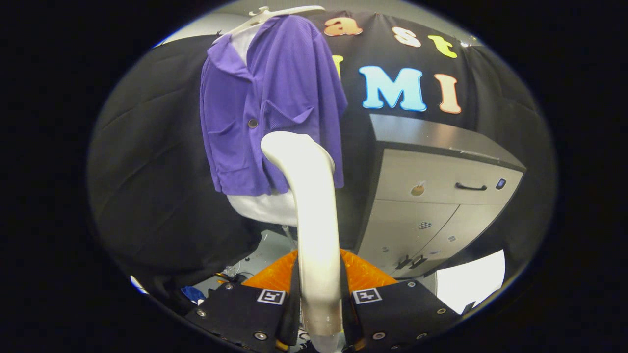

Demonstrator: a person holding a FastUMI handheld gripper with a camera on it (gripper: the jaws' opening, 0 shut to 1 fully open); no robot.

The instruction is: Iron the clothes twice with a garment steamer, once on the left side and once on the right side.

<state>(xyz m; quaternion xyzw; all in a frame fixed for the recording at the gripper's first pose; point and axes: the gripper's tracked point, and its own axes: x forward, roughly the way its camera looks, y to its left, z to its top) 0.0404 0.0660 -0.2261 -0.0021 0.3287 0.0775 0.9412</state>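
A purple short-sleeved shirt (267,103) hangs on a white hanger (274,13) over a white undergarment (267,206), ahead of the fingers. My gripper (320,299) is shut on the white garment steamer (311,211), both fingers pressing on its handle. The steamer rises between the fingers and its curved head sits at the lower right part of the shirt, near the bottom hem; whether it touches the cloth is unclear.
A grey cabinet (441,196) with a drawer handle and lower doors stands to the right of the shirt. An orange object (363,272) lies just beyond the fingers. Black cloth hangs behind and to the left of the shirt.
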